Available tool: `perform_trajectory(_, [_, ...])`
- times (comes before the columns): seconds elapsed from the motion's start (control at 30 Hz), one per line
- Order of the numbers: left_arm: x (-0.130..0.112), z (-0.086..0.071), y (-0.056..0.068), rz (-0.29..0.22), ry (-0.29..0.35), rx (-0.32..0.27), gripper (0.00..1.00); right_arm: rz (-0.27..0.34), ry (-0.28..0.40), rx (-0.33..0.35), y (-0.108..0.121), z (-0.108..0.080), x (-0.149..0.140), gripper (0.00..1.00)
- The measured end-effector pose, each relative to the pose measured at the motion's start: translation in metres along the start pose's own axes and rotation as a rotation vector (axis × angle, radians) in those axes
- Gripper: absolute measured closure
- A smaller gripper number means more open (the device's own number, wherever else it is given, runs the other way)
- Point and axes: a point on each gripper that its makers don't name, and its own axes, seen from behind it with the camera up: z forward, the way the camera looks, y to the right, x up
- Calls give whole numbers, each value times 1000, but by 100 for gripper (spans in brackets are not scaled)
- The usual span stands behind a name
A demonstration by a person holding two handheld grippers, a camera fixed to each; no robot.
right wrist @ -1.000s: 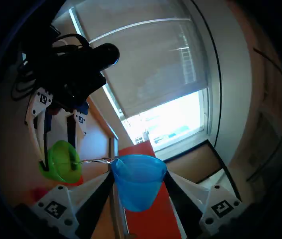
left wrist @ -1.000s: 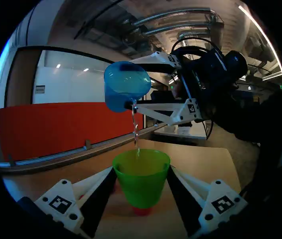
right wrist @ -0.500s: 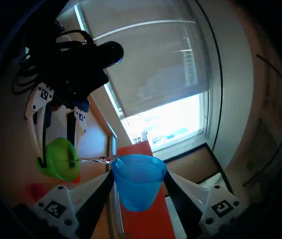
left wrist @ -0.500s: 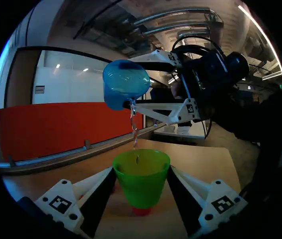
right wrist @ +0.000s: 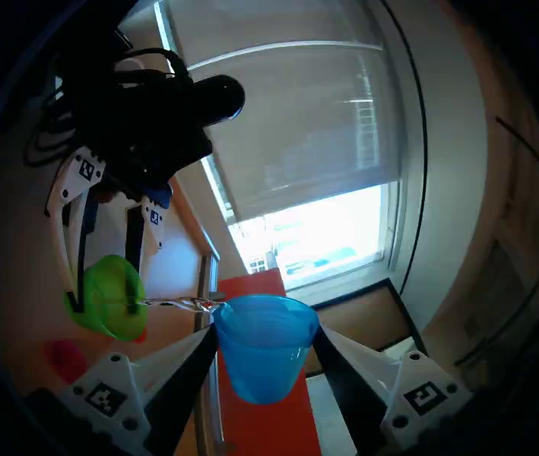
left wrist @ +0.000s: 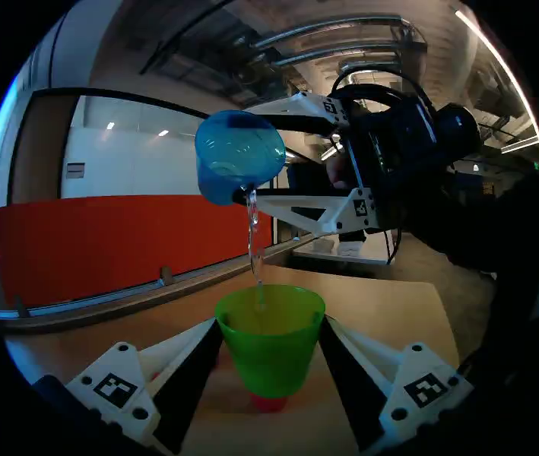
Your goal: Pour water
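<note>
Pouring: right gripper (right wrist: 264, 332) clamped blue cup (right wrist: 265, 357) between both fingers, tilted above green cup (left wrist: 271, 342). Thin water stream (left wrist: 252, 243) fell from blue rim into green cup. Left gripper (left wrist: 269, 325) fingers pressed green cup's sides, upright, above wooden table (left wrist: 391, 304); red object (left wrist: 269, 403) just below its base.

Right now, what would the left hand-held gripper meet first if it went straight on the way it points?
Past the green cup in the left hand-held gripper, probably the water stream and the right hand-held gripper holding the blue cup; depth is unclear, so it might pass underneath.
</note>
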Motion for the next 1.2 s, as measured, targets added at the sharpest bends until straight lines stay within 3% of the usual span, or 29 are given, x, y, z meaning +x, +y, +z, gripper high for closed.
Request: perform_trajectory(1.2, [1, 2, 0, 7, 2, -1, 15, -107, 4, -37, 12, 0, 7, 9])
